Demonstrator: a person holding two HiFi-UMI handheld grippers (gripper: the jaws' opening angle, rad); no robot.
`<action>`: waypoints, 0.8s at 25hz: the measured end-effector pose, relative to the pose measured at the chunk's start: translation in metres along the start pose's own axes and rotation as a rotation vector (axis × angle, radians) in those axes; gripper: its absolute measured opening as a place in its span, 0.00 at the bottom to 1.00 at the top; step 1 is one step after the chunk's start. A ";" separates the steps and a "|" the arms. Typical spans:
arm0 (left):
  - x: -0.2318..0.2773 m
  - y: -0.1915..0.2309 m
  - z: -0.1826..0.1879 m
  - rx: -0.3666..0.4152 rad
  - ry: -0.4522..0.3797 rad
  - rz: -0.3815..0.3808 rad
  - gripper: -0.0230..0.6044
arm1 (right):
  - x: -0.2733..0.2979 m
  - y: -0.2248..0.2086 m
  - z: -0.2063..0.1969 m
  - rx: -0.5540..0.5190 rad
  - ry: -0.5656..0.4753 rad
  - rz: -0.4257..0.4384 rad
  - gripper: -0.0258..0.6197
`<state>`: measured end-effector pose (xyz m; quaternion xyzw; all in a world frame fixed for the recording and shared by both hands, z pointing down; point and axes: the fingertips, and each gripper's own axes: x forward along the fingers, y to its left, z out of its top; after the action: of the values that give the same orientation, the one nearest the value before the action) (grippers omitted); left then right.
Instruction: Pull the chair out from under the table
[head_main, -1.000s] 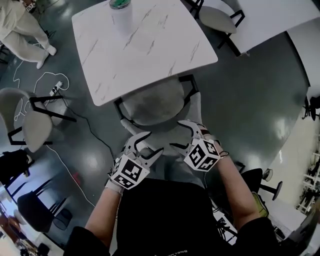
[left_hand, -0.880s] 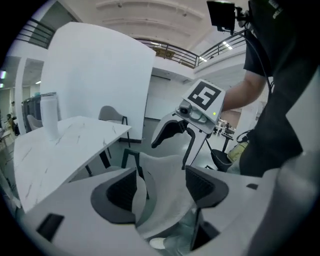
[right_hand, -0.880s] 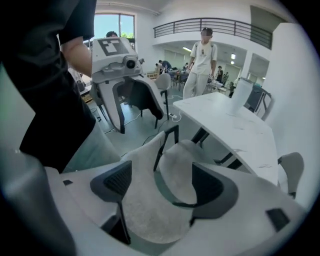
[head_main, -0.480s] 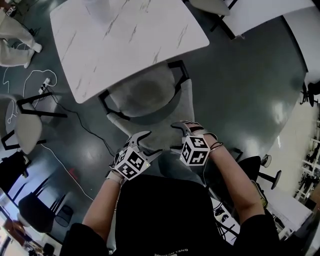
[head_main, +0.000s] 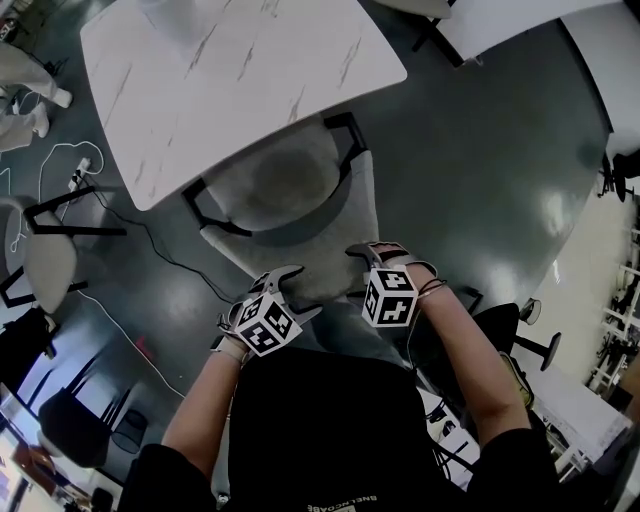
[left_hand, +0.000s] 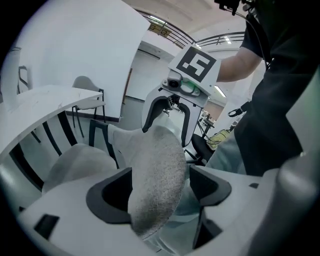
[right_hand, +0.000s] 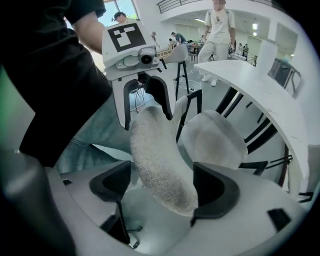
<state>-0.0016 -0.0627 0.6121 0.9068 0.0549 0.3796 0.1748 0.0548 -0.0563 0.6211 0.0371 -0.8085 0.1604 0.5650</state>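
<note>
While straddling the curved backrest of the grey fabric chair with black metal frame, spread wide after just opening, pads off the cloth: left gripper, right gripper. Seat front tucked under white marble-patterned square table.

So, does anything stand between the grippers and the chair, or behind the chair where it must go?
Nothing visible between them: the chair backrest lies between the open jaws of the left hand-held gripper and the right hand-held gripper, which have just been opening. Behind the chair, only the person's legs stand close.
</note>
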 end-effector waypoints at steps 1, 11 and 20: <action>0.003 0.001 -0.001 -0.001 0.007 -0.004 0.58 | 0.005 0.001 -0.003 -0.007 0.009 0.000 0.62; 0.022 0.003 -0.006 -0.010 0.044 -0.080 0.61 | 0.041 -0.001 -0.011 -0.103 0.051 -0.024 0.61; 0.031 0.000 -0.011 0.012 0.094 -0.137 0.61 | 0.056 -0.010 -0.019 -0.168 0.154 -0.133 0.55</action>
<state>0.0125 -0.0523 0.6404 0.8832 0.1273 0.4085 0.1923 0.0541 -0.0531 0.6807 0.0307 -0.7690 0.0568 0.6360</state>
